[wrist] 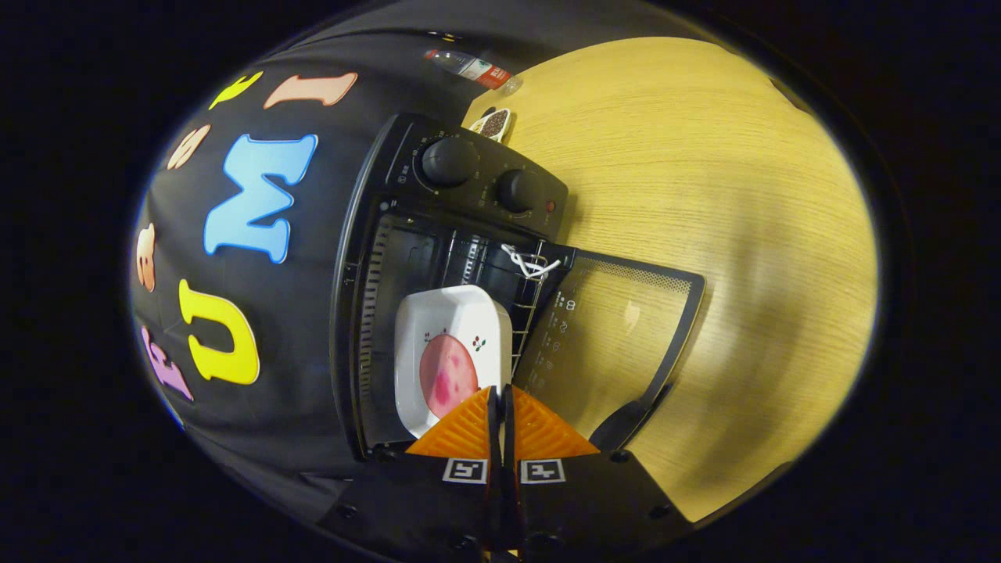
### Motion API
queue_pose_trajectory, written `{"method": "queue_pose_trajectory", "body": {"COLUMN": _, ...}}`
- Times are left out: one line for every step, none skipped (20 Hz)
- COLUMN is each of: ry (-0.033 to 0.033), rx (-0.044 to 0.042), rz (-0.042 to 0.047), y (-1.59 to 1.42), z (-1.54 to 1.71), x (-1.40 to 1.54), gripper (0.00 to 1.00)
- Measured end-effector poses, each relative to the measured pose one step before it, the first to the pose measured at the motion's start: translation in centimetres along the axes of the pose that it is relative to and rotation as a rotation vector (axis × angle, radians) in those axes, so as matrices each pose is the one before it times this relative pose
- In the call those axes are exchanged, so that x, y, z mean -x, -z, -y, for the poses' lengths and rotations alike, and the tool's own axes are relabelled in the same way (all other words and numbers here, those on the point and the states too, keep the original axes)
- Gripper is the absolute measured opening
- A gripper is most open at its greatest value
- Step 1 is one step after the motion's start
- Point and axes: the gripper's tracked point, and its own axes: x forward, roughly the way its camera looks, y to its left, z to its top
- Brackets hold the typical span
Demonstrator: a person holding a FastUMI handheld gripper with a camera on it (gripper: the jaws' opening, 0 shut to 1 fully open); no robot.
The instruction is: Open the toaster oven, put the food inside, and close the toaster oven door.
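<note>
Toaster oven (438, 258) open, dish half in on the rack

White dish (450, 356) with pink food (447, 375) sits in the oven mouth just ahead of the tongs (500, 410), whose fingers are pressed together, apparently on its near rim. Judged risks: the dish tips off the wire rack (530, 305), or the lowered door (618, 336) on the counter (743, 195) shuts against its protruding edge.

The near corner of the white dish (452, 344) is covered by the fingertips (469, 426). The oven's (469, 234) far side is hidden. Markings on the glass door (618, 328) are too small to read.
</note>
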Motion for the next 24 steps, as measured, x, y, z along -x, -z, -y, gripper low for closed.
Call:
{"method": "queue_pose_trajectory", "body": {"ry": 0.00087, "rx": -0.02986, "rz": 0.00898, "y": 0.189, "z": -0.18, "x": -0.242, "gripper": 0.01}}
{"method": "queue_pose_trajectory", "body": {"ry": -0.0061, "rx": -0.02661, "rz": 0.0082, "y": 0.027, "z": -0.325, "x": -0.303, "gripper": 0.02}}
{"method": "queue_pose_trajectory", "body": {"ry": -0.00045, "rx": -0.02157, "rz": 0.01184, "y": -0.067, "z": -0.148, "x": -0.367, "gripper": 0.02}}
{"method": "queue_pose_trajectory", "body": {"ry": -0.00293, "rx": -0.01791, "rz": 0.01161, "y": 0.094, "z": -0.22, "x": -0.491, "gripper": 0.02}}
{"method": "queue_pose_trajectory", "body": {"ry": 0.00002, "rx": -0.01382, "rz": 0.01144, "y": 0.013, "z": -0.184, "x": -0.495, "gripper": 0.01}}
{"method": "queue_pose_trajectory", "body": {"ry": -0.00147, "rx": -0.00845, "rz": 0.00685, "y": 0.09, "z": -0.188, "x": -0.343, "gripper": 0.02}}
{"method": "queue_pose_trajectory", "body": {"ry": 0.00136, "rx": -0.00905, "rz": 0.00907, "y": -0.04, "z": -0.139, "x": -0.337, "gripper": 0.02}}
{"method": "queue_pose_trajectory", "body": {"ry": 0.00382, "rx": -0.00979, "rz": 0.00805, "y": 0.082, "z": -0.153, "x": -0.45, "gripper": 0.02}}
{"method": "queue_pose_trajectory", "body": {"ry": 0.00549, "rx": -0.00951, "rz": 0.00791, "y": 0.053, "z": -0.094, "x": -0.383, "gripper": 0.02}}
{"method": "queue_pose_trajectory", "body": {"ry": 0.00642, "rx": -0.00568, "rz": 0.00316, "y": 0.059, "z": -0.078, "x": -0.528, "gripper": 0.02}}
{"method": "queue_pose_trajectory", "body": {"ry": 0.00629, "rx": -0.00596, "rz": 0.00234, "y": -0.046, "z": -0.211, "x": 0.291, "gripper": 0.02}}
{"method": "queue_pose_trajectory", "body": {"ry": 0.00409, "rx": -0.00155, "rz": 0.00443, "y": 0.114, "z": -0.094, "x": -0.392, "gripper": 0.02}}
{"method": "queue_pose_trajectory", "body": {"ry": 0.00287, "rx": 0.00112, "rz": 0.00639, "y": 0.037, "z": -0.068, "x": -0.393, "gripper": 0.02}}
{"method": "queue_pose_trajectory", "body": {"ry": -0.00065, "rx": 0.00065, "rz": 0.00643, "y": -0.007, "z": -0.128, "x": -0.281, "gripper": 0.02}}
{"method": "queue_pose_trajectory", "body": {"ry": -0.00084, "rx": 0.00491, "rz": 0.0059, "y": 0.025, "z": -0.095, "x": -0.231, "gripper": 0.02}}
{"method": "queue_pose_trajectory", "body": {"ry": -0.00454, "rx": 0.00076, "rz": 0.00513, "y": 0.011, "z": -0.138, "x": -0.145, "gripper": 0.02}}
{"method": "queue_pose_trajectory", "body": {"ry": -0.00037, "rx": -0.001, "rz": -0.00293, "y": 0.113, "z": -0.078, "x": -0.169, "gripper": 0.02}}
{"method": "queue_pose_trajectory", "body": {"ry": -0.0009, "rx": 0.00088, "rz": -0.00093, "y": 0.047, "z": -0.046, "x": -0.113, "gripper": 0.03}}
{"method": "queue_pose_trajectory", "body": {"ry": -0.00352, "rx": 0.00253, "rz": 0.00007, "y": 0.021, "z": -0.01, "x": -0.106, "gripper": 0.03}}
{"method": "queue_pose_trajectory", "body": {"ry": -0.00714, "rx": 0.00079, "rz": -0.00591, "y": 0.141, "z": -0.145, "x": -0.066, "gripper": 0.04}}
{"method": "queue_pose_trajectory", "body": {"ry": -0.00735, "rx": 0.00066, "rz": -0.00711, "y": 0.168, "z": 0.015, "x": 0.152, "gripper": 0.07}}
{"method": "queue_pose_trajectory", "body": {"ry": -0.01579, "rx": 0.00439, "rz": -0.00535, "y": -0.147, "z": -0.267, "x": 0.05, "gripper": 0.09}}
{"method": "queue_pose_trajectory", "body": {"ry": -0.01774, "rx": 0.00392, "rz": -0.00778, "y": 0.205, "z": -0.286, "x": 0.21, "gripper": 0.12}}
{"method": "queue_pose_trajectory", "body": {"ry": -0.00802, "rx": 0.00785, "rz": -0.00569, "y": 0.003, "z": -0.051, "x": 0.251, "gripper": 0.27}}
